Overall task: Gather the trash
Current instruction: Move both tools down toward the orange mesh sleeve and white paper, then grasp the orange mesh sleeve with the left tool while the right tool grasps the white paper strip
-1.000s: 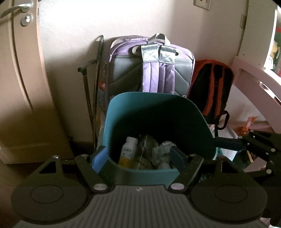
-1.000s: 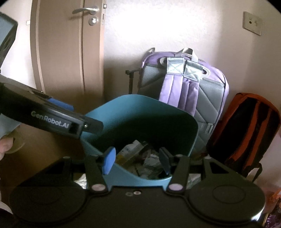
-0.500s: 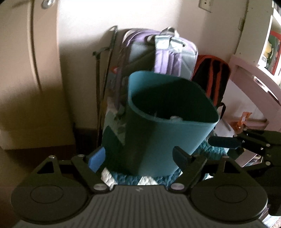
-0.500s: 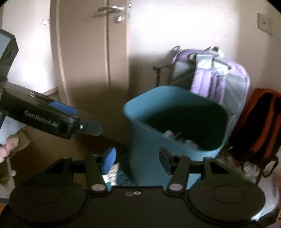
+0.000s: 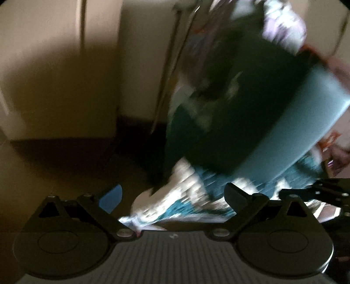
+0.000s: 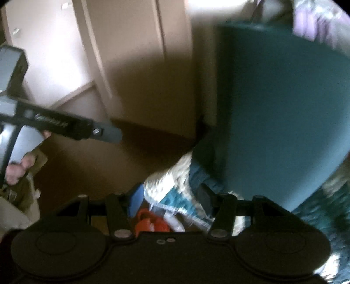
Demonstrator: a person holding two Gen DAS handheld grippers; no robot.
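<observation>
- A dim corner of a room: a pale wall, a light wooden door [image 6: 131, 54] on the left with a dark skirting strip at its foot, and a brown floor [image 5: 54, 166] in deep shadow.
- The teal plastic waste bin [image 6: 284, 109] stands on the far right, on a teal-and-white patterned rug [image 5: 186, 196]. Both views are smeared, so its exact lean cannot be judged; in the left wrist view its long axis runs aslant from near left to far right, and in the right wrist view its smooth outer wall fills the right half.
- A blurred lilac backpack [image 6: 317, 19] shows behind the bin's top edge.
- The left tool [image 5: 175, 194] points steeply down at the rug's near edge. Its jaws are opening, spread wide, with only rug between them and nothing gripped.
- The right tool [image 6: 170, 196] also tilts downward, jaws apart and empty, over the rug's fringe; a small orange-red object [image 6: 151, 225], too blurred to name, lies just beneath it.
- In the right wrist view a hand [image 6: 19, 168] on the far left clasps the left tool's grey handle; white lettering on its black bar is too smeared to read.
</observation>
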